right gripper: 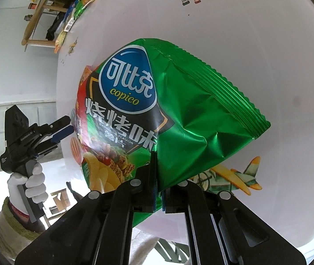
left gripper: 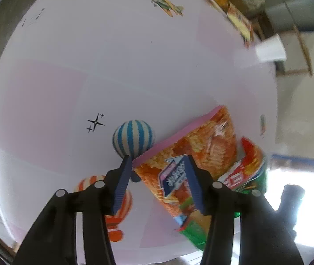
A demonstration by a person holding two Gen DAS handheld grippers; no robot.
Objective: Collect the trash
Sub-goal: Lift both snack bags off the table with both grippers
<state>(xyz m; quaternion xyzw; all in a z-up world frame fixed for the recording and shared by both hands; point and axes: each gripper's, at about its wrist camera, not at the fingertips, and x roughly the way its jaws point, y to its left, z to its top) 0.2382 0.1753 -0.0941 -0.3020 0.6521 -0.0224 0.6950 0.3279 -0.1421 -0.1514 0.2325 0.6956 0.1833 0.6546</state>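
Note:
My right gripper (right gripper: 159, 176) is shut on the lower edge of a green Copico chip bag (right gripper: 179, 114) and holds it up above the pale pink table (right gripper: 267, 44). My left gripper (left gripper: 157, 172) is open, its blue pads (left gripper: 122, 183) on either side of an orange snack packet (left gripper: 201, 154) lying at the table's near right edge. The green bag's edge (left gripper: 254, 176) shows just behind that packet. The left gripper also shows in the right wrist view (right gripper: 64, 125), held by a white-gloved hand (right gripper: 33, 183) beside the bag.
The tablecloth carries printed balloons (left gripper: 132, 139) and planes (left gripper: 163, 2). Several more snack wrappers (left gripper: 229, 6) lie along the table's far edge; they also show in the right wrist view (right gripper: 79, 8). Wooden furniture (right gripper: 37, 22) and a wall stand beyond the table.

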